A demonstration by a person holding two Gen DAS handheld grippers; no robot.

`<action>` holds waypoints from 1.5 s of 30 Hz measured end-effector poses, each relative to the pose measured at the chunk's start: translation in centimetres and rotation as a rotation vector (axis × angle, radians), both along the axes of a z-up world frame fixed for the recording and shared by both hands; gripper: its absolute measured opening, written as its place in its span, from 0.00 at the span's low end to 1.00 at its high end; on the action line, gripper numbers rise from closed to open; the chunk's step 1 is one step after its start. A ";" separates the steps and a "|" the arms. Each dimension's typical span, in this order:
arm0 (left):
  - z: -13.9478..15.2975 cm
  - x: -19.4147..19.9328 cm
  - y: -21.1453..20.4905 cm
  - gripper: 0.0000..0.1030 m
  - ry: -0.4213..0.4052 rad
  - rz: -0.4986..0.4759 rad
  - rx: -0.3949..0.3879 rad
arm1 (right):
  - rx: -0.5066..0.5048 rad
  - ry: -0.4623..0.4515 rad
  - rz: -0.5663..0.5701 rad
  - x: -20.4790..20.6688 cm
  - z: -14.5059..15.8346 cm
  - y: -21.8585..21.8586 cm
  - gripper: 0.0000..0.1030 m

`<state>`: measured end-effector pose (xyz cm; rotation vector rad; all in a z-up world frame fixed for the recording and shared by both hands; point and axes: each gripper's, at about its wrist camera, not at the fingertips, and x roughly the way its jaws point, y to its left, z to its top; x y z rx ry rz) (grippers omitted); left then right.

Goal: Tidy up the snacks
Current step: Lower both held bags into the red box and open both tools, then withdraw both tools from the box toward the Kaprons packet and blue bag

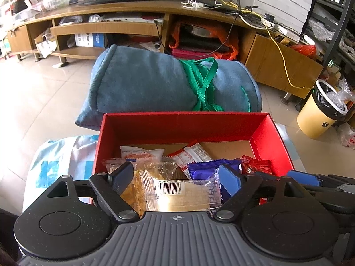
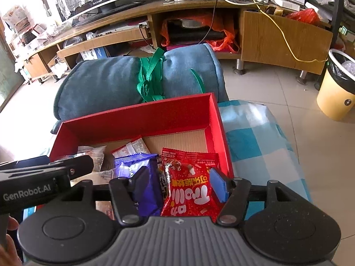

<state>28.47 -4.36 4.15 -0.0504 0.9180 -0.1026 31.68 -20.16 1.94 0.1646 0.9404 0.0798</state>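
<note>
Red cardboard is my landmark: the red box (image 1: 177,124) sits open on a blue-checked cloth (image 2: 255,137), and every snack I can see already lies inside it, crowded toward the near wall while the far part of the cardboard floor stays bare. My left tongs (image 1: 177,177) hover over the near-left part of the box with the jaws standing wide, one on each side of a clear packet with a barcode (image 1: 177,190); the pads do not press on it, so I judge it just let go, or not yet taken. My right tongs (image 2: 177,184) hang over the near-right corner, parted about halfway, with the red candy bag (image 2: 188,186) and the purple wafer pack (image 2: 142,177) lying between the jaws; neither pad seems to pinch them, so I read these tongs as empty too. Both point steeply down into the box, which suits dropping or nudging packets flat. From the left wrist I get the clear and orange-tinted packets along the box's left wall, which the right wrist mostly hides behind the other tool. The right wrist instead shows the candy bag's full face and the box's right wall. Beyond the box lies a rolled blue blanket (image 1: 155,82).
</note>
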 end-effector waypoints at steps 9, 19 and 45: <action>1.1 -1.3 0.3 0.86 -0.027 -0.002 -0.014 | 0.005 -0.029 0.005 -1.4 1.4 0.1 0.55; 2.0 -3.4 0.7 0.89 -0.053 -0.014 -0.018 | -0.004 -0.049 0.025 -3.6 2.7 0.3 0.56; -1.2 -12.2 0.6 0.91 0.102 -0.235 -0.050 | -0.022 0.039 0.074 -10.9 0.7 -0.3 0.59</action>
